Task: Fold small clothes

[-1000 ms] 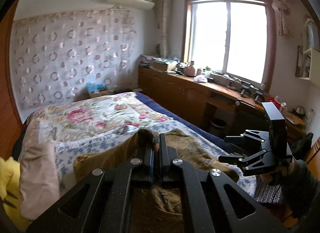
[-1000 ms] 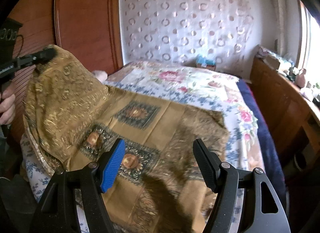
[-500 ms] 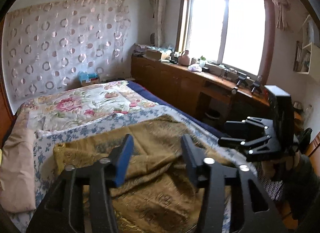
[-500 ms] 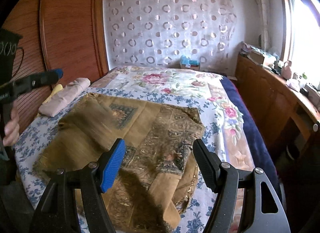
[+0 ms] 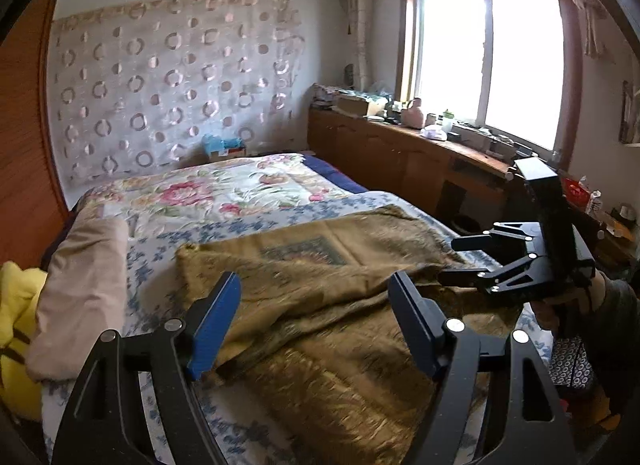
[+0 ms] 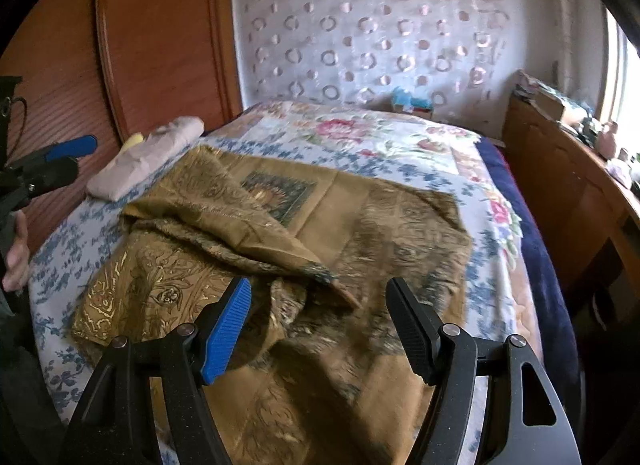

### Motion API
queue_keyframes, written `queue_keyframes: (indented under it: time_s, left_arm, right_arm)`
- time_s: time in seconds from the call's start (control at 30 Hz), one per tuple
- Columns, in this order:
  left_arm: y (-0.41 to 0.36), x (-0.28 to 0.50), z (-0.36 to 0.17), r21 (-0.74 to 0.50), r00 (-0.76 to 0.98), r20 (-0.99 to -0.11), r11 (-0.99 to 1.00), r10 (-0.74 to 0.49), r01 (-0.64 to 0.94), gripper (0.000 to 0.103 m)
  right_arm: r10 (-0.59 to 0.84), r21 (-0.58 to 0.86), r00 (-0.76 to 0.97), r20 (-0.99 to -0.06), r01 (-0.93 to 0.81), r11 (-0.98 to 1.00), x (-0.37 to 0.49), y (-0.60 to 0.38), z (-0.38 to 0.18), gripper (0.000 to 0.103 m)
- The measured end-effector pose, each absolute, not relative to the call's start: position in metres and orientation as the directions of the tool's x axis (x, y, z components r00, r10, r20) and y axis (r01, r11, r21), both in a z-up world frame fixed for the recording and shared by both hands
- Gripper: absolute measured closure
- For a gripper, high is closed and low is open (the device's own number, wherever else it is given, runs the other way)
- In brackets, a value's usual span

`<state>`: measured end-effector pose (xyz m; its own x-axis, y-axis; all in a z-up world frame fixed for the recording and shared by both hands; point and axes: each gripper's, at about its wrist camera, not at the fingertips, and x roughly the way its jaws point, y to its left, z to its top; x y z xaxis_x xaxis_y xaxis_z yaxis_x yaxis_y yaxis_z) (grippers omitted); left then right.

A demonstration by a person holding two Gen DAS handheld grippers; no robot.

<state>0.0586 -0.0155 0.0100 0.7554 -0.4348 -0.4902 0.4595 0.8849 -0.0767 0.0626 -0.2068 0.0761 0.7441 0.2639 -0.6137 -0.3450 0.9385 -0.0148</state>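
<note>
While both grippers hang open over the bed, a brown patterned cloth lies loosely folded below and ahead of them.

Left wrist view: the left gripper [image 5: 314, 325] has just been opening, and nothing sits between its jaws; the cloth [image 5: 320, 289] lies on the bedspread [image 5: 224, 225] directly under and beyond the fingertips, its long axis running from lower right toward the far left corner. The right gripper [image 5: 464, 261] hovers at the cloth's right edge, jaws apart and empty. Right wrist view: the right gripper [image 6: 318, 325] stands wide with nothing clamped; a turned-over flap [image 6: 224, 225] crosses the cloth [image 6: 400, 233] slantwise, its loose tip just ahead of the fingertips. The left gripper [image 6: 60, 157] waits beyond the cloth's left side, so the right looks nearer that tip, probably the next thing to be smoothed or picked up.
</note>
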Motion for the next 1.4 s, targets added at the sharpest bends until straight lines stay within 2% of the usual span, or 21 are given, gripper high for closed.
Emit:
queue_keyframes:
  time_s: [0.27, 0.4, 0.8, 0.9, 1.13, 1.17, 1.27, 1.3, 1.33, 1.4]
  left_arm:
    - [0.003, 0.059, -0.004, -0.099, 0.760, -0.500, 0.899, -0.416, 0.427, 0.026]
    - [0.008, 0.059, -0.009, -0.096, 0.760, -0.507, 0.903, -0.406, 0.418, 0.026]
    - [0.012, 0.063, -0.018, -0.106, 0.756, -0.520, 0.908, -0.398, 0.405, 0.026]
    - [0.012, 0.063, -0.019, -0.106, 0.755, -0.522, 0.909, -0.397, 0.404, 0.026]
    - [0.013, 0.064, -0.020, -0.107, 0.755, -0.523, 0.909, -0.396, 0.403, 0.026]
    - [0.013, 0.064, -0.020, -0.107, 0.755, -0.523, 0.909, -0.395, 0.402, 0.026]
    - [0.013, 0.063, -0.021, -0.108, 0.755, -0.523, 0.909, -0.395, 0.402, 0.026]
    - [0.014, 0.063, -0.021, -0.108, 0.756, -0.521, 0.910, -0.395, 0.401, 0.026]
    - [0.015, 0.063, -0.022, -0.108, 0.757, -0.521, 0.910, -0.394, 0.400, 0.026]
    - [0.016, 0.063, -0.023, -0.109, 0.760, -0.517, 0.911, -0.393, 0.397, 0.026]
  right_arm:
    - [0.252, -0.088, 0.659, -0.709, -0.436, 0.896, 0.114, -0.186, 0.064, 0.031]
    - [0.257, -0.077, 0.622, -0.740, -0.457, 0.886, 0.133, -0.184, 0.063, 0.031]
    - [0.253, -0.040, 0.579, -0.775, -0.445, 0.895, 0.165, -0.189, 0.049, 0.031]
    - [0.259, -0.039, 0.574, -0.777, -0.455, 0.890, 0.164, -0.187, 0.046, 0.036]
    - [0.251, -0.050, 0.574, -0.779, -0.456, 0.889, 0.163, -0.184, 0.044, 0.037]
    - [0.253, -0.050, 0.573, -0.779, -0.459, 0.887, 0.163, -0.184, 0.044, 0.038]
    - [0.272, -0.051, 0.572, -0.774, -0.483, 0.874, 0.158, -0.182, 0.045, 0.057]
    - [0.284, -0.049, 0.570, -0.771, -0.497, 0.866, 0.156, -0.181, 0.046, 0.075]
    - [0.299, -0.045, 0.570, -0.765, -0.511, 0.858, 0.153, -0.180, 0.048, 0.085]
    - [0.310, -0.058, 0.592, -0.744, -0.519, 0.853, 0.144, -0.178, 0.053, 0.089]
